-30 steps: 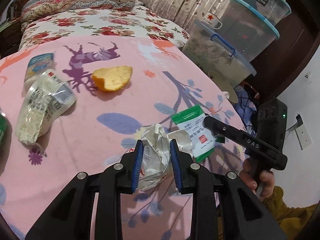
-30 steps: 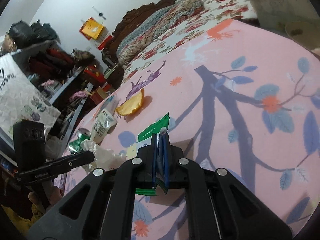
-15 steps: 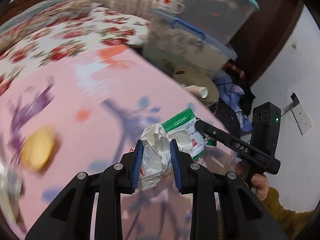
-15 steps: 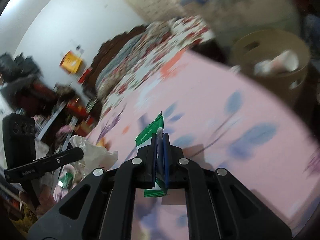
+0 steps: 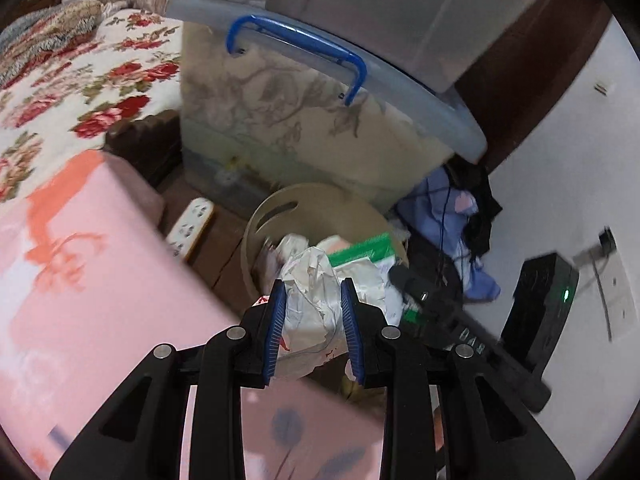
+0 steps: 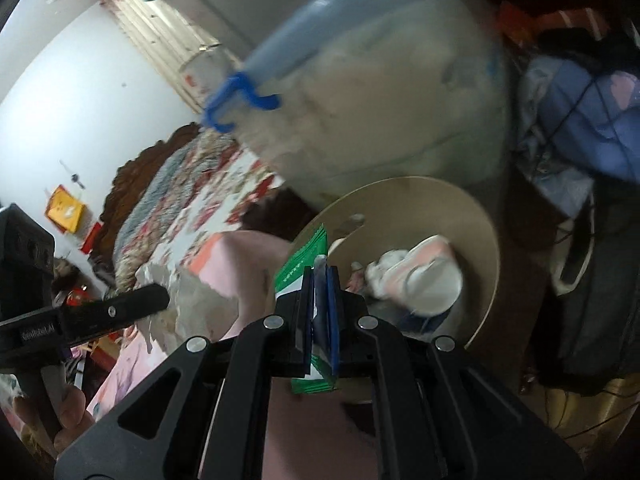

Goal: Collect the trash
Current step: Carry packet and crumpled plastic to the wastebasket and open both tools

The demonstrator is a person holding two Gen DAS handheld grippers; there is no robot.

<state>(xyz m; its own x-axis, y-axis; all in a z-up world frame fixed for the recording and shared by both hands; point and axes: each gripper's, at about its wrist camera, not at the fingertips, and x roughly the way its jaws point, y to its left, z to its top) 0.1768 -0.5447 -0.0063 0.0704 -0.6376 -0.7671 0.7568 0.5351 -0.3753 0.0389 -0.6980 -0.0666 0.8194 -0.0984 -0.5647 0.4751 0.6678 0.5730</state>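
1. Starting on our left, we have the left tool [image 5: 313, 326] closed partway around a crumpled white wrapper [image 5: 310, 300]; its blue pads [image 5: 277, 330] press both sides of the wad, which bulges out above the fingertips.
2. Ahead of and below that wad, in the left wrist view, sits the tan waste bin [image 5: 276, 216] on the floor past the edge of the pink bed cover [image 5: 88, 264]. The wrapper overlaps the bin's near rim in the picture, so we judge it is at or just short of the opening, not yet clearly over its middle.
3. Moving right, the right tool [image 6: 320, 300] is pinched almost fully closed on a flat green packet [image 6: 302, 264]. The packet stands on edge between the pads, its long axis running along the fingers, with one end poking out forward and the other hanging beneath.
4. From the right wrist view the bin [image 6: 486, 240] lies ahead and to the right of the packet's tip, its mouth wide open, with a pink and white cup [image 6: 430, 276] and tissue already inside. The packet's forward end overlaps the bin's left rim.
5. We judge the right tool the nearer of the two to the opening, so a short push forward and to the right should put the packet over the hole; the left tool needs a little more reach forward before letting go.
6. Behind the bin stands a storage box with a blue handle [image 5: 296, 52], close enough that we should keep both tools low.
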